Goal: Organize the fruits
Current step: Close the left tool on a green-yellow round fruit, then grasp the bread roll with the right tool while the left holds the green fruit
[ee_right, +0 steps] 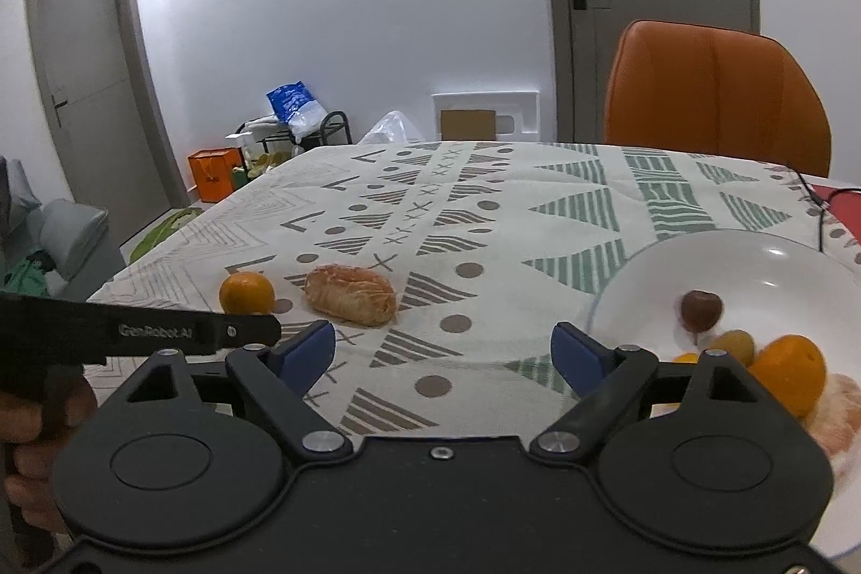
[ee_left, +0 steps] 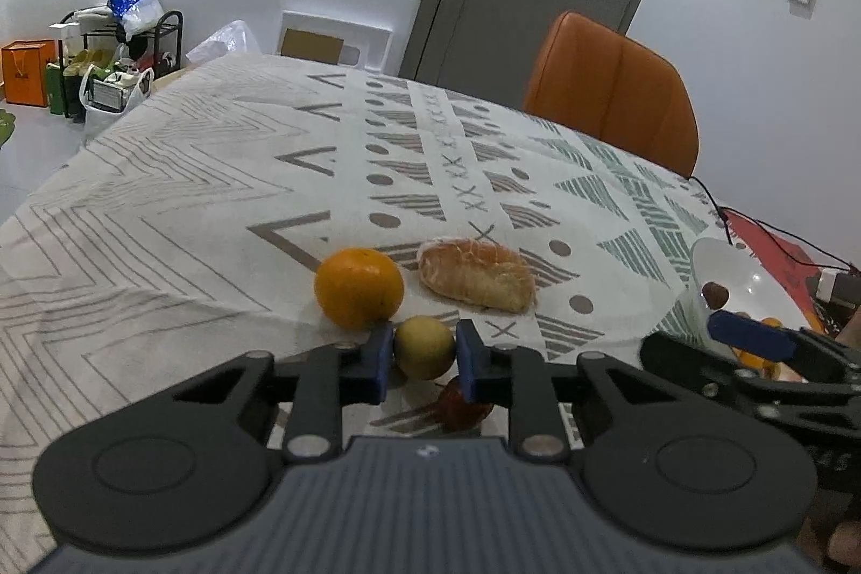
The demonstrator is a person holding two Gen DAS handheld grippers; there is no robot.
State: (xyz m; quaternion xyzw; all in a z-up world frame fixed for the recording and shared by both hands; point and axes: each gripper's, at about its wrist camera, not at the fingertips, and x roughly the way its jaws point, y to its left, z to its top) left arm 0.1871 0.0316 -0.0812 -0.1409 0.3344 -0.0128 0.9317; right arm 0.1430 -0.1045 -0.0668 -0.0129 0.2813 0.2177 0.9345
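**Small yellow-green fruit bracketed by the left claw**

The left claw (ee_left: 423,361) is being held low over the surface (ee_left: 177,219), its blue pads standing narrowly apart with the small yellow-green fruit (ee_left: 423,347) lying directly between them. The left pad appears to be touching the fruit's side; whether the right pad is touching it, or a sliver of gap is remaining, cannot be told. The fruit is round, so no long axis is being presented, and the coming squeeze is judged to depend only on that centring. A red fruit (ee_left: 464,407) is lying nearer, partly hidden under the claw. Just beyond the pads an orange (ee_left: 359,288) is sitting, close to the left fingertip, and a peeled citrus piece (ee_left: 478,274) is lying beside it, its length running across the view.

The right claw (ee_right: 442,353) is being held wide open and empty, well to the right, near the white bowl (ee_right: 635,273). The bowl's contents are being shown properly only by the right wrist view: a dark reddish fruit (ee_right: 700,309), an olive-green fruit (ee_right: 734,344), a second orange (ee_right: 791,372) and peeled segments (ee_right: 834,407). The bracketed fruit is hidden there; only the left wrist view is showing it.
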